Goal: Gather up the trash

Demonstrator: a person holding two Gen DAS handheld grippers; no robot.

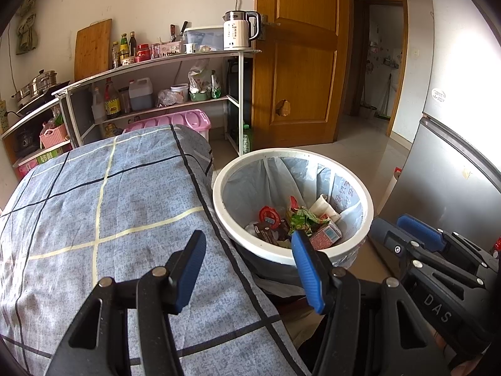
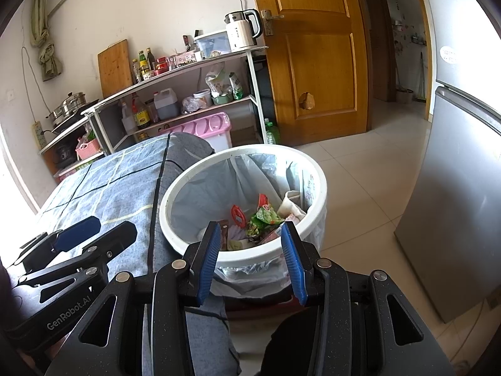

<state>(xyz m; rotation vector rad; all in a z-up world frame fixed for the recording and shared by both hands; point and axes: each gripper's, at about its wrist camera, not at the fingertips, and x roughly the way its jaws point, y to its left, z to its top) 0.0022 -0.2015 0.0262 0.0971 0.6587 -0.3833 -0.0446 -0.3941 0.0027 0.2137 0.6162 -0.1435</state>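
Trash [image 1: 297, 222] lies in a lined white bin [image 1: 250, 232] beside the worktop [image 1: 109, 203], just beyond both tongs, left [image 1: 247, 244] and right [image 2: 250, 235], spread and empty.

"DAS" on the right claw [image 1: 407, 228], "GenRobot.AI" on the left claw [image 2: 94, 232]

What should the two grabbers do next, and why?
Probably pull back and look elsewhere for trash. Both the left gripper and right gripper are open and hold nothing, the wrappers already lie in the bin, and the checked cloth shows no litter.
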